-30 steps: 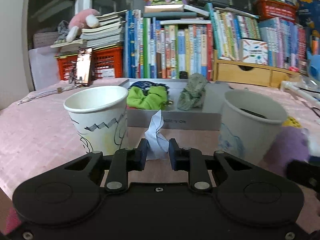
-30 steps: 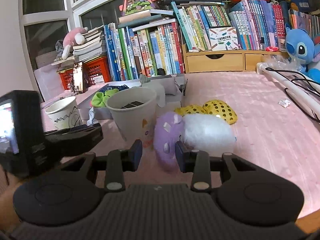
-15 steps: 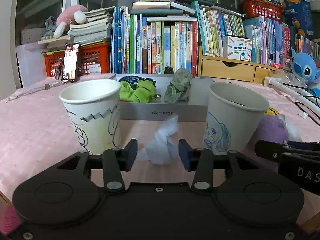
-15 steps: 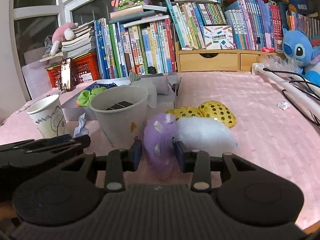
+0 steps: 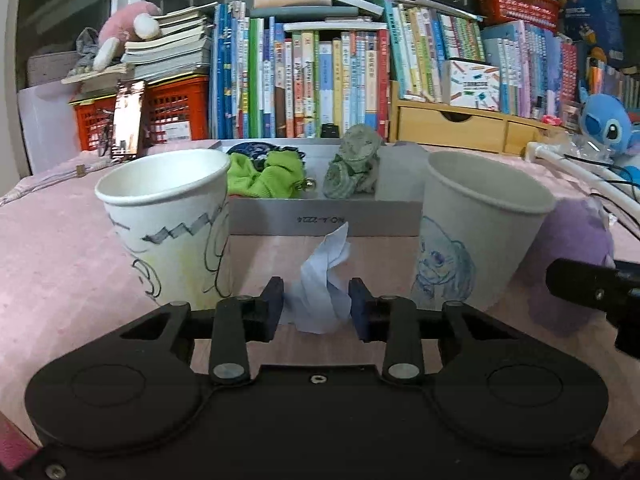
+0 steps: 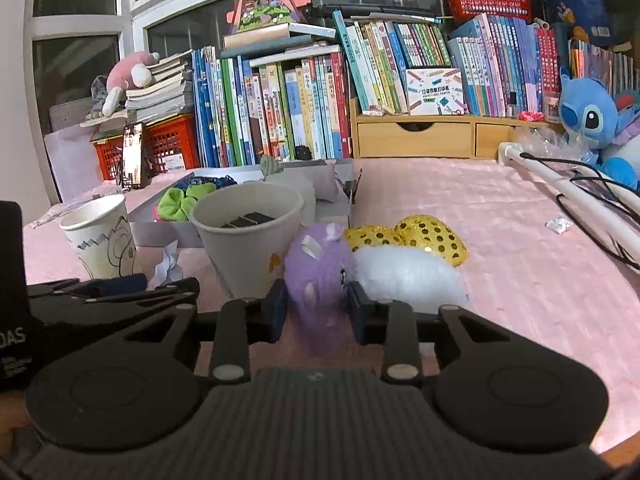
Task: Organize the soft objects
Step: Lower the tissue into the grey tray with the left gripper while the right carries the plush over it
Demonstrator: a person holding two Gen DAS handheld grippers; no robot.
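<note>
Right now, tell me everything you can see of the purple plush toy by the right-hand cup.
The purple plush toy is a fuzzy, rounded lilac body with small white patches and a dark eye mark on its side. It sits on the pink table cover, between the fingers of the right tongs, which press its sides. It stands just right of the paper cup and against the white fluffy piece behind it.

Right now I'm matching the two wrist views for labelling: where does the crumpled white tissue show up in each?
Left wrist: crumpled white tissue at centre, between the left gripper fingers.
Right wrist: tissue at lower left, between the two paper cups.
Shared landmark: the zigzag-drawn cup, just left of it in both.
</note>
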